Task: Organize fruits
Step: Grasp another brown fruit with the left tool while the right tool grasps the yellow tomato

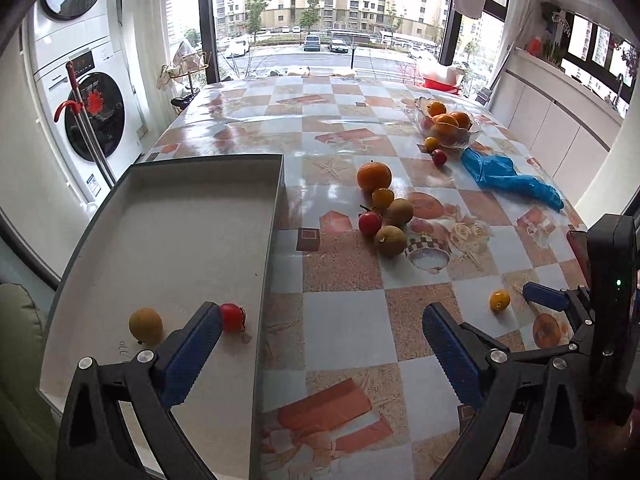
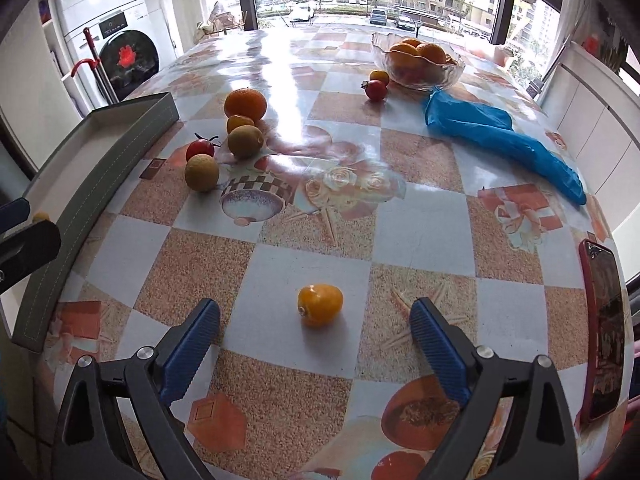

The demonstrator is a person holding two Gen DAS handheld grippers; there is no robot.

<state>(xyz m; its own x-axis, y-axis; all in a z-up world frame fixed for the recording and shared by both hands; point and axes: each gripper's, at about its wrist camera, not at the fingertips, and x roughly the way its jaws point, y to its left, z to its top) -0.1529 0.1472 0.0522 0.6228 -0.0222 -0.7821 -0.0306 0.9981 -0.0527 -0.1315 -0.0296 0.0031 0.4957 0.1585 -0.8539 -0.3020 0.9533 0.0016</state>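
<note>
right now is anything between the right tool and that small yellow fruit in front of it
No. In the right wrist view, the right tool is open with the small yellow fruit just ahead of its fingertips; only bare tablecloth lies there.

you have a blue bag (image 2: 504, 136) lying on the checkered tablecloth (image 2: 320, 248), a red phone (image 2: 606, 332) at its right edge, a washer (image 1: 96, 116) beyond.

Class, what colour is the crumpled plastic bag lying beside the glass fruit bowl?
Bright blue; the plastic bag shows best in the right wrist view.
</note>
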